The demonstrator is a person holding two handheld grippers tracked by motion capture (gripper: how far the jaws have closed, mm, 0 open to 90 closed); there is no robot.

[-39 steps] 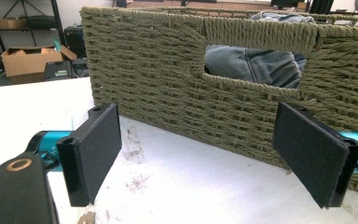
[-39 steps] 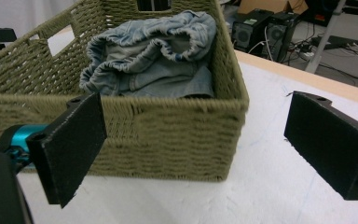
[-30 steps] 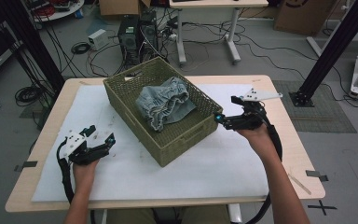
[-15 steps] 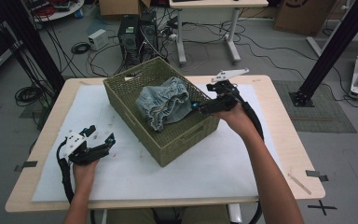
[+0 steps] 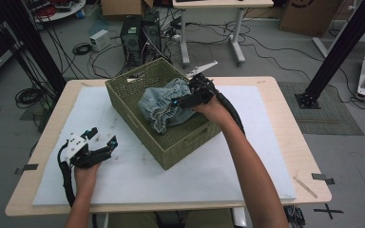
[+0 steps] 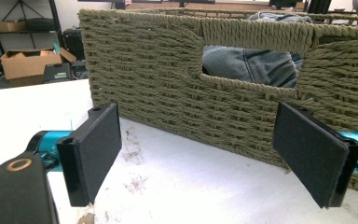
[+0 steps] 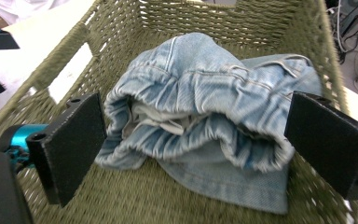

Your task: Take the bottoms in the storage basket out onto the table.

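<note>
A crumpled pair of light blue jeans lies in an olive woven basket at the table's middle. My right gripper hangs open over the basket, its tips just above the denim. In the right gripper view the jeans sit between the two spread pads, untouched. My left gripper rests open on the white mat left of the basket, pointing at its side. In the left gripper view the basket wall stands ahead, and denim shows through its handle hole.
A white mat covers most of the wooden table. Cables, computer cases and a desk stand on the floor behind. Black frame posts rise at the far left and right.
My right gripper has swung left from beside the basket's right rim to over the jeans inside it. The left gripper has stayed put.
</note>
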